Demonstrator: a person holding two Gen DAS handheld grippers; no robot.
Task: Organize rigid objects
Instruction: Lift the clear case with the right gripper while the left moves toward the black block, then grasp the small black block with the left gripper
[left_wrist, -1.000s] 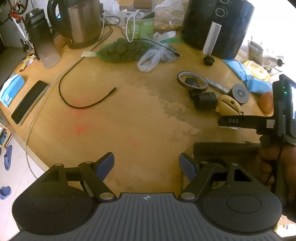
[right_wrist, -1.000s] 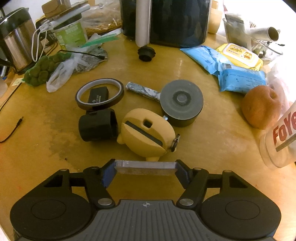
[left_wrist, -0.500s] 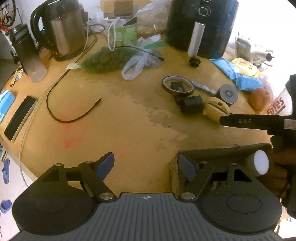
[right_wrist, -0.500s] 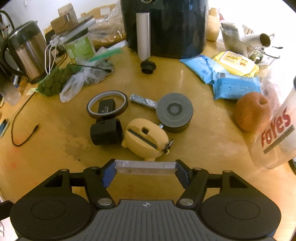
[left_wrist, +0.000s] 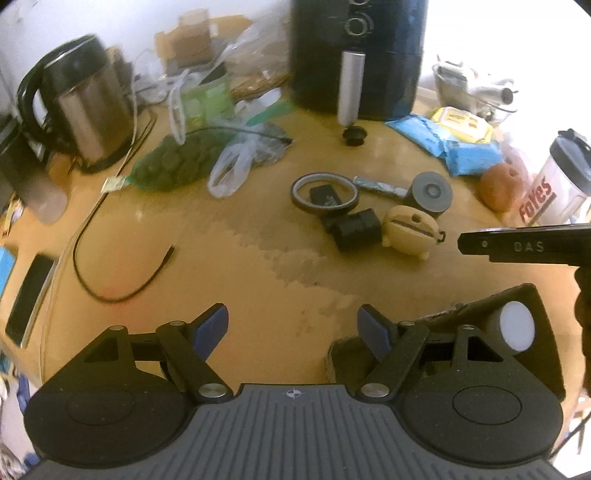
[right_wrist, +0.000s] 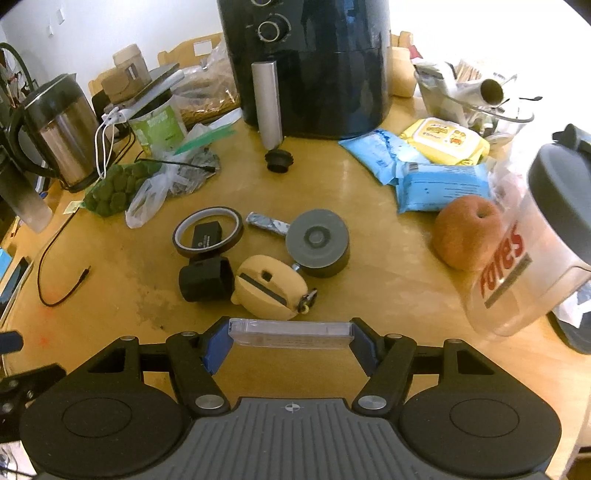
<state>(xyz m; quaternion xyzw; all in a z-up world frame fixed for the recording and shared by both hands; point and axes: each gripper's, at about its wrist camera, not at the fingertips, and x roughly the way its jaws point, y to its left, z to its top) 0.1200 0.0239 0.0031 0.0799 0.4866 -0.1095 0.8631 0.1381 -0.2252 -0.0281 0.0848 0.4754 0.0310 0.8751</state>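
Observation:
My right gripper (right_wrist: 291, 334) is shut on a clear plastic case (right_wrist: 290, 329) held crosswise between its blue pads, above the wooden table. Ahead of it lie a yellow pouch (right_wrist: 271, 288), a black block (right_wrist: 205, 279), a tape ring (right_wrist: 208, 236) around a small black box, a grey round tin (right_wrist: 317, 242) and a foil stick (right_wrist: 266, 223). My left gripper (left_wrist: 293, 326) is open and empty above the table's near edge. A dark felt box (left_wrist: 517, 332) with a white-ended cylinder (left_wrist: 515, 330) sits at its right.
A black air fryer (right_wrist: 306, 62) stands at the back, a kettle (right_wrist: 55, 129) at the left. Wipe packs (right_wrist: 439, 182), an apple (right_wrist: 465, 230) and a clear shaker cup (right_wrist: 532, 251) crowd the right. A black cable (left_wrist: 110, 258) and a phone (left_wrist: 27, 295) lie left.
Both grippers have pulled back and risen, so the table objects look smaller and farther. The felt box with the white cylinder has come into the left wrist view.

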